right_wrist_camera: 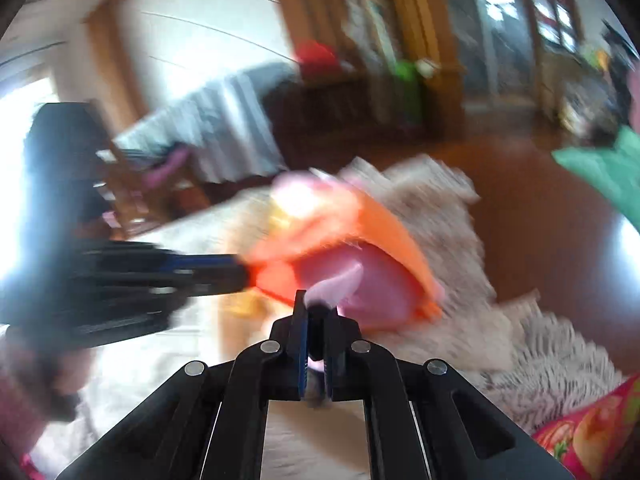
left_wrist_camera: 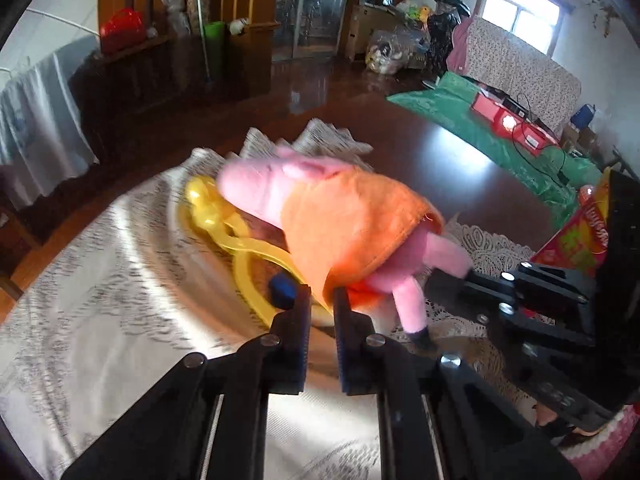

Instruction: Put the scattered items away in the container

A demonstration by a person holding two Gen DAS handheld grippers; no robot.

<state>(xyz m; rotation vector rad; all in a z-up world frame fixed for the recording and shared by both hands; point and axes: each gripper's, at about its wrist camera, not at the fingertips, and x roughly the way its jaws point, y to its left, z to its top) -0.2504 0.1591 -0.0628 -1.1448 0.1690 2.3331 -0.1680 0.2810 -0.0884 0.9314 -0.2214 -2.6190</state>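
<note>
A pink plush pig point(left_wrist_camera: 320, 224) in an orange dress is held up between two claws over a wide pale basket point(left_wrist_camera: 120, 240) on a dark wooden worktop point(left_wrist_camera: 440, 152). The left claw point(left_wrist_camera: 322, 300) is nearly closed, pinching the hem of the orange dress. The right claw point(right_wrist_camera: 316, 312) is closed on one of the pig's pink legs. A yellow plastic toy point(left_wrist_camera: 236, 232) lies in the basket under the pig. A red snack packet point(left_wrist_camera: 576, 240) sits nearby. The right wrist view is heavily blurred.

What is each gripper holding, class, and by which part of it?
Both hold the pink plush pig: the left gripper pinches the hem of its orange dress, and the right gripper clamps one leg.
</note>
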